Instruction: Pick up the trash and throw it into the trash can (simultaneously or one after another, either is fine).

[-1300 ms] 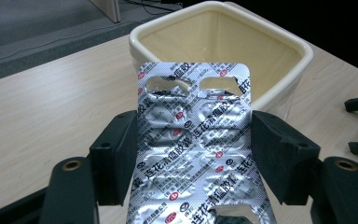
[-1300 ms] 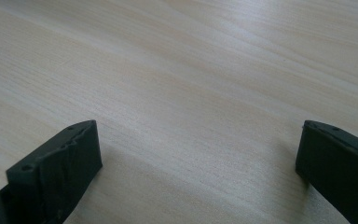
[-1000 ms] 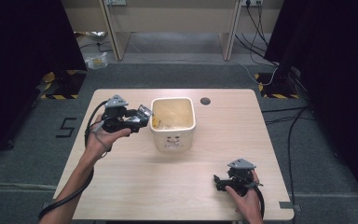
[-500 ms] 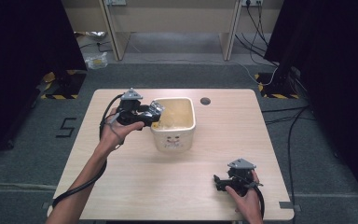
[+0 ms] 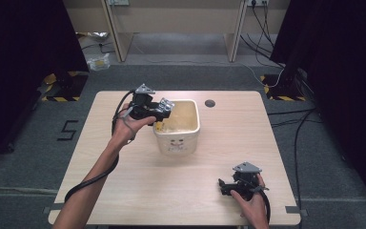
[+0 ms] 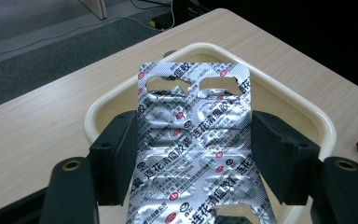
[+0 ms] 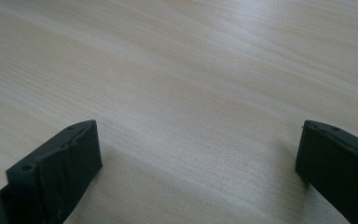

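From the high view, your left gripper hangs over the nine o'clock rim of the cream tub, which sits a little toward twelve o'clock of the wooden table's middle. A silvery blister pack shows at its tip. Your right gripper rests on the table toward five o'clock, well apart from the tub.

In the left gripper view, your jaws are partly open and clamp the foil blister pack by its two long edges; the pack points to twelve o'clock, over the tub's hollow. Some pockets at its far end are torn open.

In the right gripper view, your jaws stand wide apart with nothing but bare tabletop between them.
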Demonstrator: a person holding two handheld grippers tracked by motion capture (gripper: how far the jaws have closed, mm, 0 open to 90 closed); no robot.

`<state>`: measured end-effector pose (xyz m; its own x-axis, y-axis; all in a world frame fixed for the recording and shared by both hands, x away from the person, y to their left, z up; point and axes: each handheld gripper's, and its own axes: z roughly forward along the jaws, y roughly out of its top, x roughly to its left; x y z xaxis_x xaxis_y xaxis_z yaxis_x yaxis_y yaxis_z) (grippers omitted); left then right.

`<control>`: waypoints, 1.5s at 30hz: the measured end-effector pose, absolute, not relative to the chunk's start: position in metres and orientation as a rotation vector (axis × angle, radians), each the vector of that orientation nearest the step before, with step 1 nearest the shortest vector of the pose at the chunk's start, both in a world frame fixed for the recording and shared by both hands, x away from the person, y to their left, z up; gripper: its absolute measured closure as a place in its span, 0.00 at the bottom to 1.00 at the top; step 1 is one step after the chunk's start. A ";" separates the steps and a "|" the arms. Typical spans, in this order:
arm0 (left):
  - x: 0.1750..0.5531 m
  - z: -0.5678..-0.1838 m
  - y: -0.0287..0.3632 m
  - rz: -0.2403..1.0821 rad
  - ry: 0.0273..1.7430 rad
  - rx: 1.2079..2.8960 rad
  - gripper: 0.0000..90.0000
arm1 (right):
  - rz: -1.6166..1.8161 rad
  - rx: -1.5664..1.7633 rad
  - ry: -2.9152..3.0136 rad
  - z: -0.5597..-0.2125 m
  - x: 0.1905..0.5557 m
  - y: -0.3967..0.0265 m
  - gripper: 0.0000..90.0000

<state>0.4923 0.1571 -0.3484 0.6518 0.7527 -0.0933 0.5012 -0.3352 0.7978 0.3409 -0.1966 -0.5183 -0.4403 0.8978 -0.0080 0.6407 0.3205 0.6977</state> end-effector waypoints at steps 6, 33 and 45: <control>0.500 -0.353 0.148 0.359 0.979 2.028 0.38 | 0.887 1.361 2.198 -0.518 0.341 -0.197 0.00; 0.521 -0.371 0.120 0.288 0.986 2.136 0.37 | 0.884 1.361 2.199 -0.518 0.341 -0.197 0.00; 0.516 -0.366 0.126 0.284 1.004 2.105 0.22 | 0.884 1.365 2.198 -0.518 0.341 -0.197 0.00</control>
